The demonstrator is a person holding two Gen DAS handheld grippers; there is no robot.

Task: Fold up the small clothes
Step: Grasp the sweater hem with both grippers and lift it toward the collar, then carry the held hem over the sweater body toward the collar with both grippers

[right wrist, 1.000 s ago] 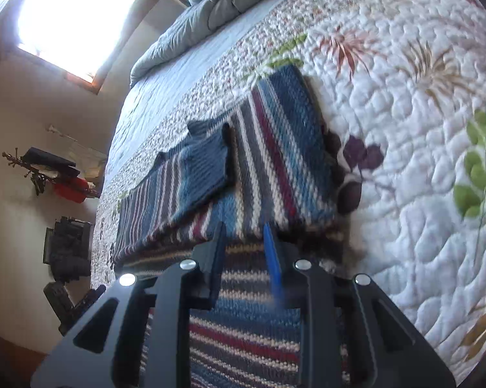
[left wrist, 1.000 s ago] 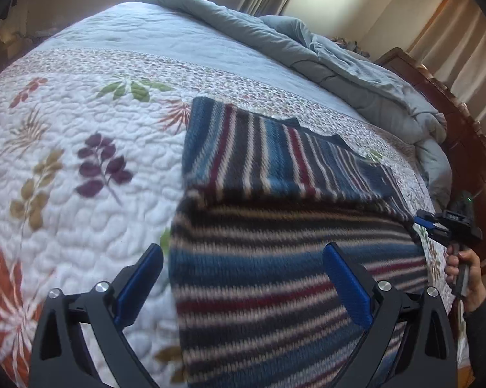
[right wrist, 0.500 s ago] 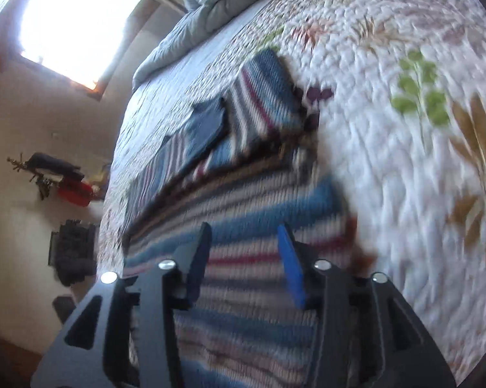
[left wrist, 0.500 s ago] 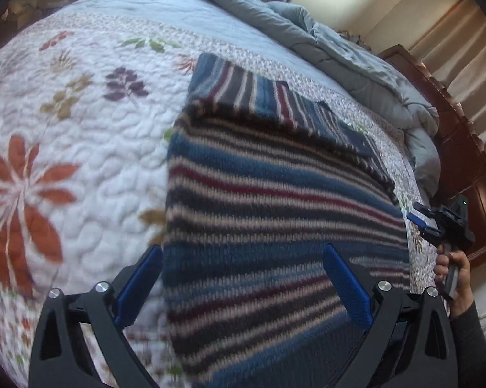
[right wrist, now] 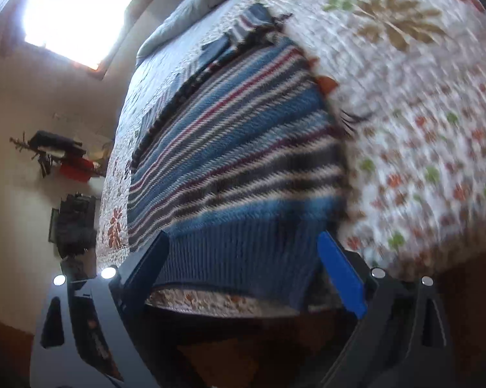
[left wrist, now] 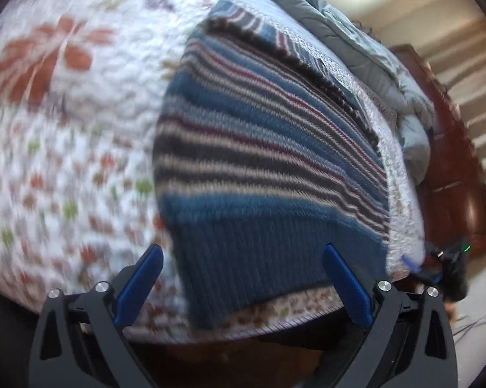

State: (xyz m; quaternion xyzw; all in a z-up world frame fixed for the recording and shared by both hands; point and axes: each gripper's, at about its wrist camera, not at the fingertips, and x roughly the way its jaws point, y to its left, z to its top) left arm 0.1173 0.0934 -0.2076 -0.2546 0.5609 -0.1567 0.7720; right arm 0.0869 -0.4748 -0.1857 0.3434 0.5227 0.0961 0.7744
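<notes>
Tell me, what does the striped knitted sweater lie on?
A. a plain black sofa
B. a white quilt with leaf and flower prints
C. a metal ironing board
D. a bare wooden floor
B: the striped sweater is spread flat on the flowered white quilt that covers the bed, its ribbed hem near the bed's edge.

- sweater lies flat on quilt of the bed — its hem at the bed's near edge, upper part folded over at the far end
- duvet bunched on the bed beyond the sweater
- wooden dresser beside the bed, right in left wrist view
- window on the wall, upper left in right wrist view
</notes>
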